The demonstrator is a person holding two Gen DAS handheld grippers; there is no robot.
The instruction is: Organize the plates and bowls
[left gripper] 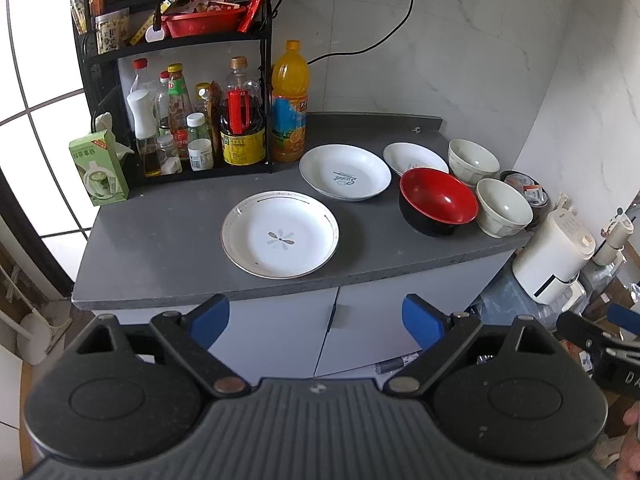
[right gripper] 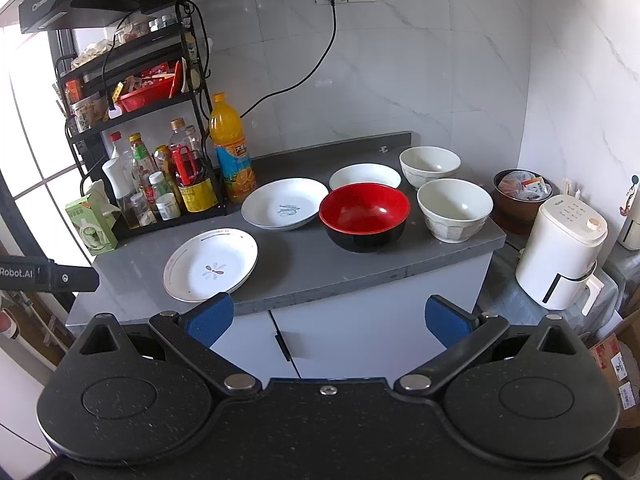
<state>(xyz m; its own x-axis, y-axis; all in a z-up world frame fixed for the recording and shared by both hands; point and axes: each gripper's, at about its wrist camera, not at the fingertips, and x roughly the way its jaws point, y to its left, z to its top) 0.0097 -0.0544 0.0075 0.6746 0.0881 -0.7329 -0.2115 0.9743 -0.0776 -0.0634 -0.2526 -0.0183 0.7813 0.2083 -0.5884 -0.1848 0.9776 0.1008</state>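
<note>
**Both tongs wide and empty before a counter of plates and bowls**

The left gripper [left gripper: 316,320] is held back from the front edge of the grey counter [left gripper: 168,240], its blue-padded fingers [left gripper: 210,320] spread wide with nothing between them; the right gripper [right gripper: 328,320] is likewise in front of the counter's front edge, its jaws wide apart and empty; neither touches any dish.

On the counter, the flower plate [left gripper: 280,234] lies nearest the front edge, left of the middle; behind it and to the right sits the lettered plate [left gripper: 345,173], close to the orange juice bottle [left gripper: 289,104]; a smaller plain plate [left gripper: 414,158] lies further right toward the back edge, partly hidden by the red bowl [left gripper: 438,200]; that bowl, black outside and red inside, stands upright right of the middle; two cream bowls occupy the right end, the far cream bowl [left gripper: 473,160] near the back right corner and the near cream bowl [left gripper: 503,207] by the right edge, just beside the red bowl; all the dishes sit apart in single layers, none stacked.

At the left back corner stands a black rack [left gripper: 180,40] crowded with sauce bottles [left gripper: 240,116], with a green carton [left gripper: 99,174] at the left edge; off the right end, lower down, is a white appliance [right gripper: 560,248], and a brown bowl [right gripper: 520,196] of packets sits behind it.
</note>
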